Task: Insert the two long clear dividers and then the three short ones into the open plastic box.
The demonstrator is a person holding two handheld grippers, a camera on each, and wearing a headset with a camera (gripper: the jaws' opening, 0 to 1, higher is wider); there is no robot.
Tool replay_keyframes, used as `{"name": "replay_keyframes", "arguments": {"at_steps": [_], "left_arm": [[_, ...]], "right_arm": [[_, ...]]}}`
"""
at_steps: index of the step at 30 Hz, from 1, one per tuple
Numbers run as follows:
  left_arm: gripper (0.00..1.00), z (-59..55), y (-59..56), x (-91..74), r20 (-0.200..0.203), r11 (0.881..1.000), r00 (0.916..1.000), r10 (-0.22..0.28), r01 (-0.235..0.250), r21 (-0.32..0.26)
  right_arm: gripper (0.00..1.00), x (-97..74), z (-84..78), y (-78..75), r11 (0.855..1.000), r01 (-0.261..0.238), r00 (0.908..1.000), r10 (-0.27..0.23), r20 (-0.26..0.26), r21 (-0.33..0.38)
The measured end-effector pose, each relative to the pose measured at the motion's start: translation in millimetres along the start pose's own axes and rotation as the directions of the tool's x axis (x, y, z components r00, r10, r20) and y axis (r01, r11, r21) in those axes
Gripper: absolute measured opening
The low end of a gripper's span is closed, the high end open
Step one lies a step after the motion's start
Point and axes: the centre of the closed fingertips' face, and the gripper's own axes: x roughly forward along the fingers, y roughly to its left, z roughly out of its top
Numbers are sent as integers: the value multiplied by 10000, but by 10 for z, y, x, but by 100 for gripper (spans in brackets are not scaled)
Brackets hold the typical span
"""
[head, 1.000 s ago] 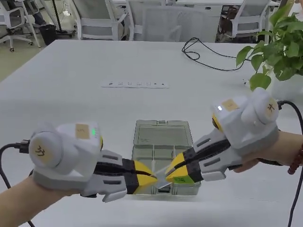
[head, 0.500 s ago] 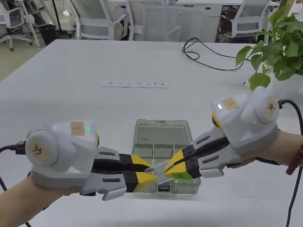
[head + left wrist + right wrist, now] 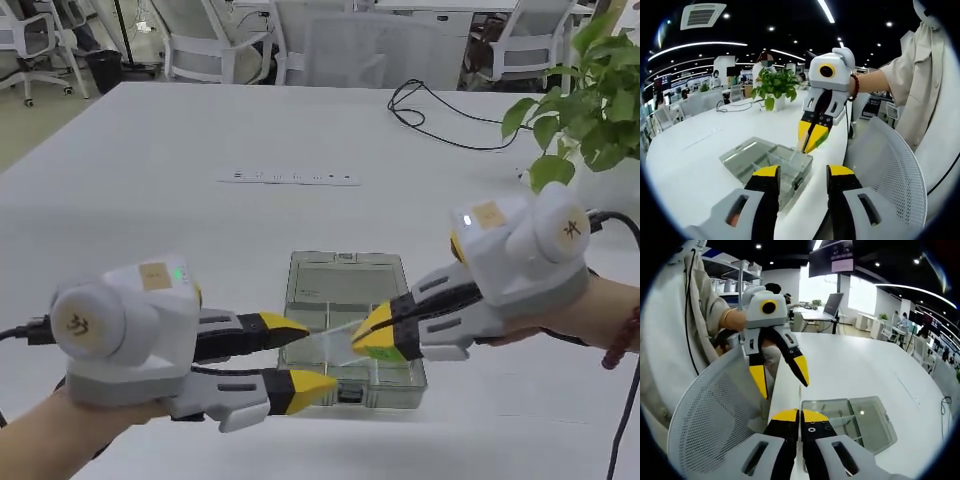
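A broad white table carries a white power strip, a black cable and a leafy green potted plant. White mesh office chairs stand behind it. The open clear plastic box sits near the table's front edge. The right gripper pinches a clear divider above the box's front part. The left gripper has its jaws spread, and its end cap bears a handwritten mark that looks like "33".

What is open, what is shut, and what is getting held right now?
left gripper: open, holding nothing.
right gripper: shut on the clear divider.
clear divider: pinched at one end, held tilted over the box, not in yet.
plastic box: open, on the table.
lid: swung back, lying flat behind the box.
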Motion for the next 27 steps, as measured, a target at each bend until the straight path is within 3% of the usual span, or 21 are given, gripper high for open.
{"name": "replay_keyframes", "arguments": {"at_steps": [11, 27], "left_arm": [[56, -62, 105, -50, 97, 9949, 9959, 902, -896, -465], [80, -161, 227, -59, -13, 9813, 9863, 1647, -1640, -1004]], "right_arm": [[2, 57, -41, -200, 9966, 809, 9967, -808, -79, 166], [2, 168, -130, -477, 9867, 1612, 9865, -1605, -329, 208]]}}
